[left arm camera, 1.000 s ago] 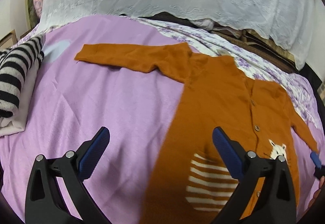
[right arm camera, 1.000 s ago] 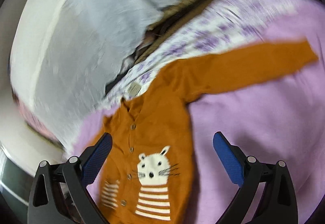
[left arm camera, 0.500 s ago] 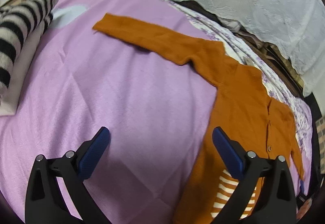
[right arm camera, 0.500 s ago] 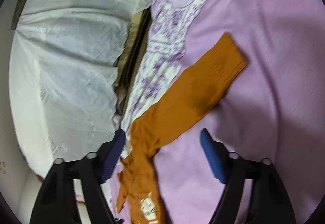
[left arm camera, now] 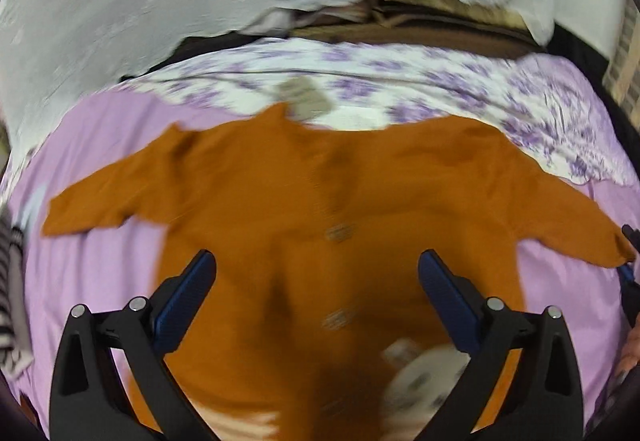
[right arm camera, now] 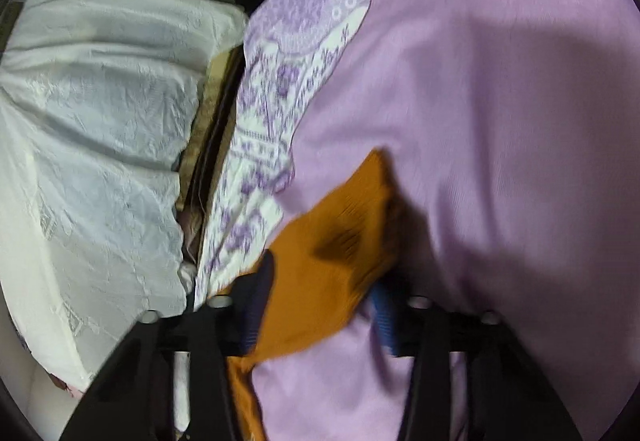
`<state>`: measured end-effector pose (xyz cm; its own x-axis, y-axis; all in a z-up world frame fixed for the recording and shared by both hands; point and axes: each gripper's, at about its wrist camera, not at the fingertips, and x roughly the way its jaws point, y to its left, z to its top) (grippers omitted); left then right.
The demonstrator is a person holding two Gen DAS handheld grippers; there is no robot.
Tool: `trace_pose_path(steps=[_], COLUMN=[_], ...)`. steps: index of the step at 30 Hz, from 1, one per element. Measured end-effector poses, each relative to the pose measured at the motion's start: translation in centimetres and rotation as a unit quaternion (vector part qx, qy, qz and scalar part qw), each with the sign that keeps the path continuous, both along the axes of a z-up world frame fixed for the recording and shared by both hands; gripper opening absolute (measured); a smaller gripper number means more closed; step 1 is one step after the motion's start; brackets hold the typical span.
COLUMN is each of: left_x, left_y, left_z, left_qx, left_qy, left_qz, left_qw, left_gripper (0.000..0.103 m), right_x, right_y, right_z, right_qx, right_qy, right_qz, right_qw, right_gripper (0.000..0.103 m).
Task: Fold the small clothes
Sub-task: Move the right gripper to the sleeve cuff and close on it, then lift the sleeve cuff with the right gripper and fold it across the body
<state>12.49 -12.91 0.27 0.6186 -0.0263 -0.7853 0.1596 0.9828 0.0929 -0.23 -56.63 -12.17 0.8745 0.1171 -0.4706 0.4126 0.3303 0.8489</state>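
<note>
Orange cardigan lies spread flat on the lilac bedspread with both sleeves out toward its side edges; from our left gripper, jaws wide apart and empty above the chest, we see it whole. Only our right gripper view shows the right cuff lying between its narrowed jaws, though we cannot tell whether they pinch it

Lilac bedspread, floral sheet, white lace cover (rumpled), striped garment
</note>
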Motion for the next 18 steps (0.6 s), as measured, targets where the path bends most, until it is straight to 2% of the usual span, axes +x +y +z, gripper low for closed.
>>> trace_pose_path(steps=[1, 2, 6, 10, 11, 12, 15, 18], left_x=[0.6, 1.4, 4.2, 5.7, 5.1, 4.8, 4.7, 4.1], left_y=[-1.0, -2.4, -5.1, -6.0, -5.8, -5.7, -5.8, -5.1], left_z=[-0.4, -1.0, -3.2, -6.3, -6.5, -6.5, -6.3, -5.8], left_qx=[0.004, 0.010, 0.029, 0.055, 0.048, 0.048, 0.053, 0.038], left_qy=[0.004, 0.009, 0.020, 0.033, 0.007, 0.003, 0.001, 0.009], left_qz=[-0.004, -0.008, 0.007, 0.007, 0.008, 0.009, 0.003, -0.010], left_qw=[1.0000, 0.9999, 0.9993, 0.9979, 0.9988, 0.9988, 0.9986, 0.9992], left_gripper=[0.099, 0.098, 0.099, 0.099, 0.099, 0.099, 0.099, 0.099], right_x=[0.2, 0.4, 0.7, -0.4, -0.6, -0.8, -0.5, -0.6], right_y=[-0.3, -0.4, 0.1, -0.2, -0.2, -0.1, 0.0, -0.6], right_z=[-0.6, -0.8, 0.4, 1.7, 2.1, 2.4, 2.4, 1.3], right_qx=[-0.003, -0.001, -0.035, -0.039, -0.046, -0.055, -0.073, -0.051], right_qy=[0.010, 0.011, 0.002, -0.026, -0.030, -0.029, -0.004, 0.008], right_qz=[-0.002, 0.000, 0.005, -0.009, -0.012, -0.015, -0.016, -0.024], right_qw=[1.000, 1.000, 0.999, 0.999, 0.998, 0.998, 0.997, 0.998], right_gripper=[0.009, 0.005, 0.007, 0.007, 0.007, 0.007, 0.007, 0.006])
